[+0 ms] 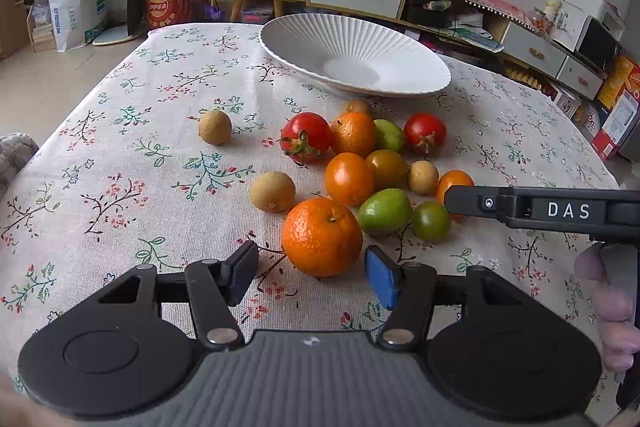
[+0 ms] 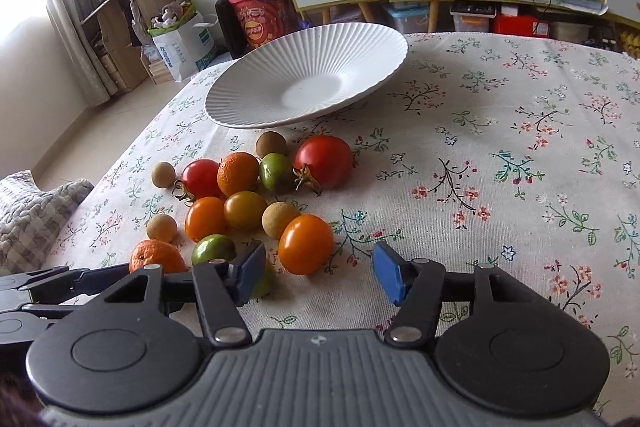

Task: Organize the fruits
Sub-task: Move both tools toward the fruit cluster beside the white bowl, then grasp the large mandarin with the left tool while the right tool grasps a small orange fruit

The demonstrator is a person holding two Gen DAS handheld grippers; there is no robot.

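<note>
**Both grippers poised over the fruit pile, jaws apart**

A table covered with a cream cloth printed with flowering twigs (image 1: 120, 131) fills both views. Toward its far side sits a wide, shallow white ribbed ceramic dish (image 1: 404, 47), with nothing in it.

Just in front of the dish lies a loose cluster of small fruits. The largest is a round, dimpled orange mandarin (image 1: 322, 237) at the near edge of the cluster. Behind it are two red tomatoes with dried green stalks (image 1: 306, 137), smooth orange cherry tomatoes (image 2: 306, 245), green oval fruits (image 1: 385, 211) and small tan round longans (image 1: 272, 191), one of which lies apart to the left.

The left gripper (image 1: 316, 277) has its jaws apart, one on either side of the mandarin's near side; neither pad visibly presses on it.

The right gripper (image 2: 318, 275) is likewise apart, with a smooth orange cherry tomato sitting just beyond the gap between its fingertips, untouched. Its left finger (image 2: 248, 273) overlaps a green fruit in the picture; whether they touch cannot be told.
</note>
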